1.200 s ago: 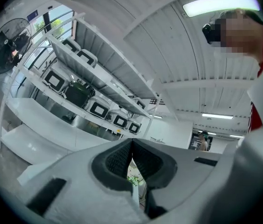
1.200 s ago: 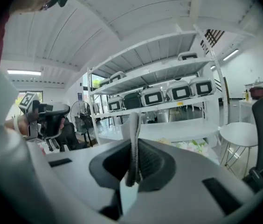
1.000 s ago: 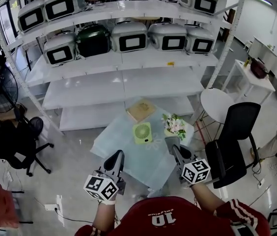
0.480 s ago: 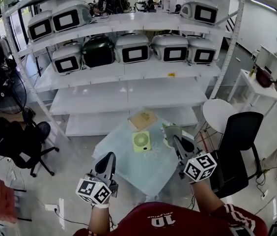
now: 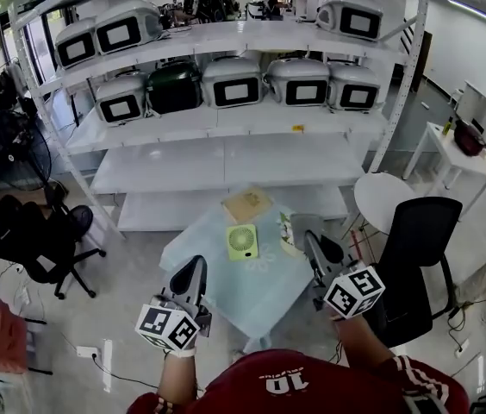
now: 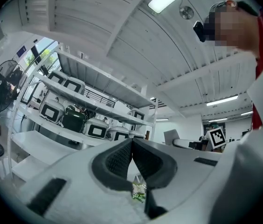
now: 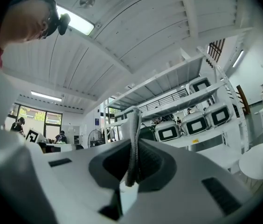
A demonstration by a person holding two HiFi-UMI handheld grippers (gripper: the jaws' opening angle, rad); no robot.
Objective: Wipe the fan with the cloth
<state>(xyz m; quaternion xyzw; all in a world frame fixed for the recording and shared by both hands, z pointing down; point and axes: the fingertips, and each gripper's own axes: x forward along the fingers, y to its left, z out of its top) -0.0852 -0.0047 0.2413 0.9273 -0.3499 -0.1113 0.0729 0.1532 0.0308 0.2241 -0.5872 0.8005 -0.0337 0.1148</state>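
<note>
Fan: the small green fan [image 5: 243, 241] stands on the pale blue desk [image 5: 252, 304], ahead of both tongs and touched by neither.
Cloth: a grey cloth [image 7: 133, 134] is pinched edge-on in the right tongs [image 7: 132, 164], held over the desk near the fan's right side and apart from it.
Left tongs: the left tongs [image 6: 131, 148] are closed on nothing, pads meeting, low over the desk's near left part.
Risk: the fan looks light and stands free. A one-sided push with the cloth could tip it or slide it toward the brown box [image 5: 247, 203] or the flowers [image 5: 284, 229], as nothing braces it. The thin pinch may also let the cloth slip.
Writing: "10" on the person's red shirt [image 5: 286, 385]. No brand is legible on the fan.
</note>
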